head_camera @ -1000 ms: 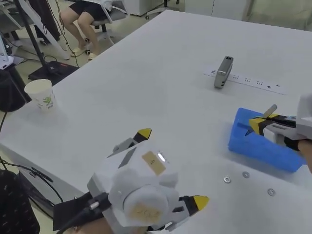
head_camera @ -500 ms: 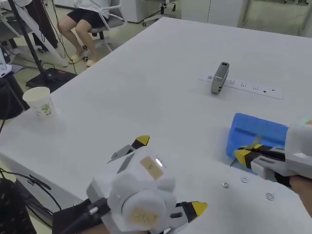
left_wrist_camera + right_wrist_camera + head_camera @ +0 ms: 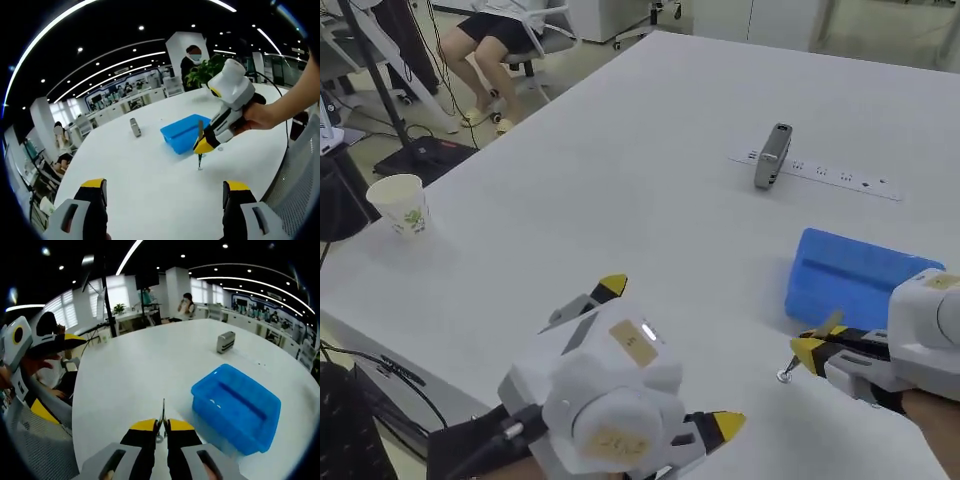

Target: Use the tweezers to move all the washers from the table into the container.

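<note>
Right gripper view has the right claw [image 3: 161,425] clamped on the tweezers [image 3: 163,411] beside the container [image 3: 235,405]; the head view adds the detail, a washer [image 3: 783,376] on the table [image 3: 620,180] at the tips, apparently not yet pinched. A shallow or skewed bite could flick it away. The left claw [image 3: 164,185] hangs spread, empty.

Bright, even light from ceiling strips [image 3: 129,259]; faint soft shadows on table [image 3: 620,200]; gripper views bent at edges.
</note>
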`<state>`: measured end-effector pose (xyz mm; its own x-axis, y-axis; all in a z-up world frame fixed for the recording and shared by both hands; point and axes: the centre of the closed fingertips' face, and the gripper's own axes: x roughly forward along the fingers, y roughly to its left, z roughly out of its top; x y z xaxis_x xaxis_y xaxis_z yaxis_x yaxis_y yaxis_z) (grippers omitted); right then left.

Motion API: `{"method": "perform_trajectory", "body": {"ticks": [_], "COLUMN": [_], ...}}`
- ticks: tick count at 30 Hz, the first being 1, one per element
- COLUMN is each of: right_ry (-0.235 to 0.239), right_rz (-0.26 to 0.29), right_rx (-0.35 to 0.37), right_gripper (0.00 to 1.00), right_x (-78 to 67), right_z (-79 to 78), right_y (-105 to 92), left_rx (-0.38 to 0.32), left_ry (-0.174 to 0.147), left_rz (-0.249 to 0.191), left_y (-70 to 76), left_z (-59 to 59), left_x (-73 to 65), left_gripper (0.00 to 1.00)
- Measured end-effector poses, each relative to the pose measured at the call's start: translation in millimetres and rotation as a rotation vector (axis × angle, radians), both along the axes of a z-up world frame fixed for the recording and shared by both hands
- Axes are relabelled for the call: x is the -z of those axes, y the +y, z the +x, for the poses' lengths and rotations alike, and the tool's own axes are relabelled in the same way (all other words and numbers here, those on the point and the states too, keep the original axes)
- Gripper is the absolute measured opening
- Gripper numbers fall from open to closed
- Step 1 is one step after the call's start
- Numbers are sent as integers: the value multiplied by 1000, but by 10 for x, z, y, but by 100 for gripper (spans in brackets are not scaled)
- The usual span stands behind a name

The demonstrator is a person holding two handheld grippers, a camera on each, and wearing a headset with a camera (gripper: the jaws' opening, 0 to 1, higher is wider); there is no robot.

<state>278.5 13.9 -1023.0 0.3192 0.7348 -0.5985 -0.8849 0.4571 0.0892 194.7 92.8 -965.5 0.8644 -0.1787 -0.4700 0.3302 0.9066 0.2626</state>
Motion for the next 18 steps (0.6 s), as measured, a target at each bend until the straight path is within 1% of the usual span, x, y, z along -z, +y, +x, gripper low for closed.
{"method": "perform_trajectory", "body": {"ticks": [4,7,8,11,14,16,18], "right_ry": [5,-14,-20,-29,-65,-81,-68], "right_rz": [7,-21,-17,-30,-68,-69,-67], "right_rx": [7,-9,-12,-28,-54,-59,-51], "right_gripper": [4,4,4,4,4,3,3], "right_x": [0,44,36,55,100,103,93], "right_z": [14,2,-3,-4,-19,-14,-11], "right_y": [17,24,29,35,32,32,32], "left_rx": [0,-2,-2,-4,-4,-3,-2], "left_ry": [1,1,2,2,3,3,6], "left_rz": [2,3,3,6,6,8,9], "left_y": [5,11,12,17,18,17,15], "left_z": [5,7,5,5,4,3,0], "left_x": [0,2,4,6,10,13,18], "left_gripper": [99,99,99,99,99,98,98]}}
